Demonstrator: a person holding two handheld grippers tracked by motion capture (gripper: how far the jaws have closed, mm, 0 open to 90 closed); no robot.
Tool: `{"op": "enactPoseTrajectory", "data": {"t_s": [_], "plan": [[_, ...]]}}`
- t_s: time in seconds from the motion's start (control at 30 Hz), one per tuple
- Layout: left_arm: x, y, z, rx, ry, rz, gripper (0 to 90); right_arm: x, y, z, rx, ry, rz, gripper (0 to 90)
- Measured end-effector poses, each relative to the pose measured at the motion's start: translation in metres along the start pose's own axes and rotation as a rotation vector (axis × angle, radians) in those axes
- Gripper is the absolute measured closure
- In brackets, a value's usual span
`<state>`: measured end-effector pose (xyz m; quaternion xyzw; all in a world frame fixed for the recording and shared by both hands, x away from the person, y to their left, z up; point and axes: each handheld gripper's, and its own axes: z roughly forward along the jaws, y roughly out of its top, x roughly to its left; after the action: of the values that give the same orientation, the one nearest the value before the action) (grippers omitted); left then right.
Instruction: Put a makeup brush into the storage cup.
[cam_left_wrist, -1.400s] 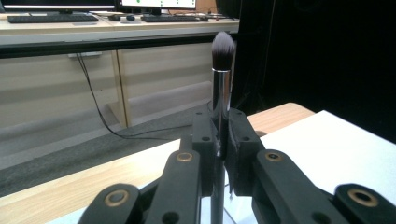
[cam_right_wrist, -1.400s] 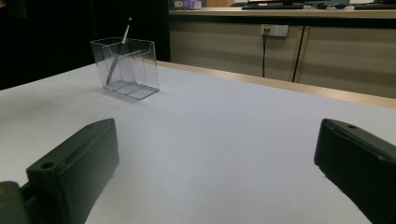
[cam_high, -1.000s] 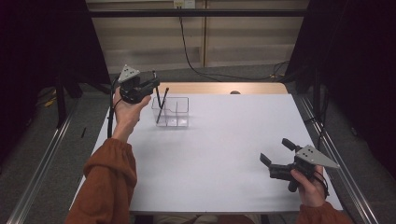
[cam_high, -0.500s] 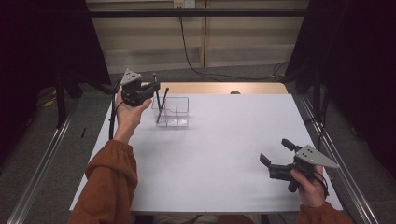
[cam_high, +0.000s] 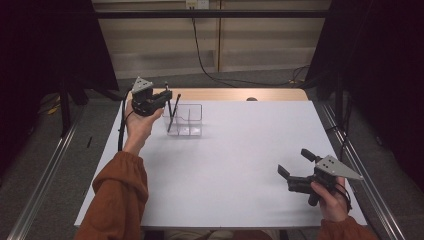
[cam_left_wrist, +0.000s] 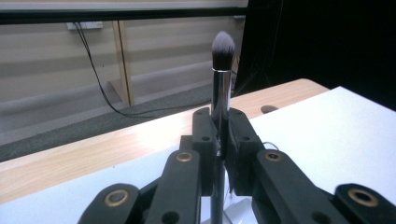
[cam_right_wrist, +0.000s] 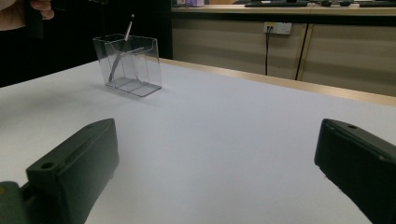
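barely shifted since before, left gripper (cam_high: 167, 95) clamped on upright silver-handled makeup brush (cam_left_wrist: 221, 84) above clear plastic organiser (cam_high: 183, 120); right gripper (cam_high: 296, 163) wide open, empty.

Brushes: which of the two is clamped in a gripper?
The upright brush with the grey tip, clamped by the left gripper; the other brush leans in the clear box.

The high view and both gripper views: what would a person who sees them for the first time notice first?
First, the makeup brush, held upright with its bristles on top in the shut left gripper at the far left of the white table. Beside it stands a clear plastic organizer with another slim dark brush leaning inside. The right gripper rests open at the near right, with nothing between its jaws.
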<state>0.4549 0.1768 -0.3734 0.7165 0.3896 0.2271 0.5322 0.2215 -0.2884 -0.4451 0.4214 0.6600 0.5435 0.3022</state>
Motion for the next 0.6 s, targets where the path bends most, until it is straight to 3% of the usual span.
{"op": "enactPoseTrajectory", "data": {"t_s": [0.6], "plan": [[0.003,-0.015,0.005,0.024,0.007,-0.015,83.7,0.000,0.000,0.000,-0.001,0.002,-0.004,0.0]]}}
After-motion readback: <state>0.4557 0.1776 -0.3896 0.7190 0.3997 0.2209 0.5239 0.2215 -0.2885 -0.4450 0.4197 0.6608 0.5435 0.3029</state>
